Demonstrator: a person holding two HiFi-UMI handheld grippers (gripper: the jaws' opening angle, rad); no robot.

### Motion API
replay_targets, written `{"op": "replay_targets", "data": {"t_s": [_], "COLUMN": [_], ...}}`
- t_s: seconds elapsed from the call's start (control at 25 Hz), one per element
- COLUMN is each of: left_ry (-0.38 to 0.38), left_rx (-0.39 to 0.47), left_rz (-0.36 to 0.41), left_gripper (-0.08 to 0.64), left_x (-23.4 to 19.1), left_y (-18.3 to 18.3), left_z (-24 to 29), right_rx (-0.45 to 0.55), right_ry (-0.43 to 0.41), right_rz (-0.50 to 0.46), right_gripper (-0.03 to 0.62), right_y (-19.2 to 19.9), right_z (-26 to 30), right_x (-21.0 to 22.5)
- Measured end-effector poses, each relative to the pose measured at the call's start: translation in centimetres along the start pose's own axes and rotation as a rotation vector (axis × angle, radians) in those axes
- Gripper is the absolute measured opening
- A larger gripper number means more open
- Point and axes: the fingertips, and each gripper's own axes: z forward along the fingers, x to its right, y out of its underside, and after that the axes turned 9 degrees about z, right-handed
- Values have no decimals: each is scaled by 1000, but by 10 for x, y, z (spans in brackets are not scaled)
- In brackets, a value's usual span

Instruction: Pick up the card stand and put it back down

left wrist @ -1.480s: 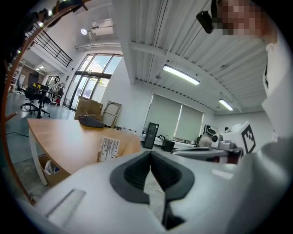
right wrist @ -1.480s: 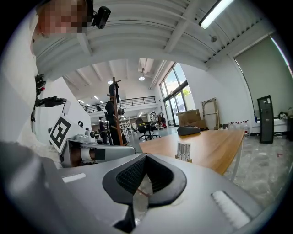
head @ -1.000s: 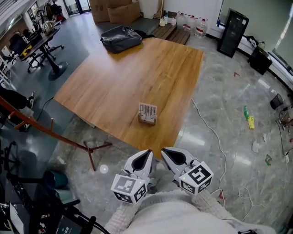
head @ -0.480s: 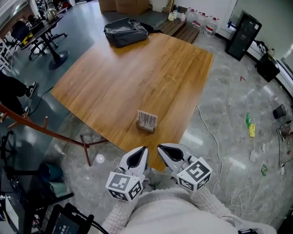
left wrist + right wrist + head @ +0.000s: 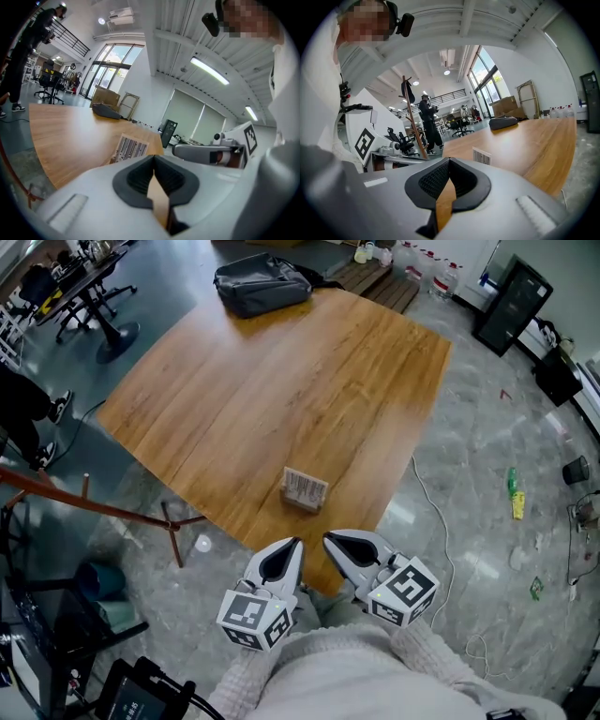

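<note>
Bottom centre, head view: pale knit sleeves (image 5: 347,676), with both grippers side by side over the near corner of the wooden table (image 5: 281,381).

Left gripper (image 5: 292,545): jaws together, nothing clamped; its own view (image 5: 153,157) shows the pads meeting.

Right gripper (image 5: 329,540): jaws together as well, empty; same reading in its own view (image 5: 449,160). The two tips are near each other, not touching.

Just beyond the tips, frame centre: card stand (image 5: 305,489), upright on the table near that corner, barcode-striped card in a small base. Apart from both grippers. Seen past the left jaws (image 5: 130,148) and the right jaws (image 5: 482,156).

Right of the table: white cable (image 5: 436,512) on the floor.

Top, left of centre: dark bag (image 5: 261,282) at the table's far edge.

Upper right: black cabinet (image 5: 511,306).
</note>
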Motion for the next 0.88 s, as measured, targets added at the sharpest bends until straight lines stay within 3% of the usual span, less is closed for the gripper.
{"op": "replay_targets", "data": {"t_s": [0.36, 0.88], "left_ry": [40, 59], "left_rx": [-66, -93], "left_rz": [-8, -103], "left_gripper": [8, 8], "left_x": [-21, -30], "left_y": [13, 49], "left_z": [25, 57], "right_rx": [-80, -244], "right_ry": [54, 109], "right_rz": [-63, -81], "right_gripper": [0, 145], "right_y": [10, 48], "right_z": [27, 51], "right_x": [25, 85]}}
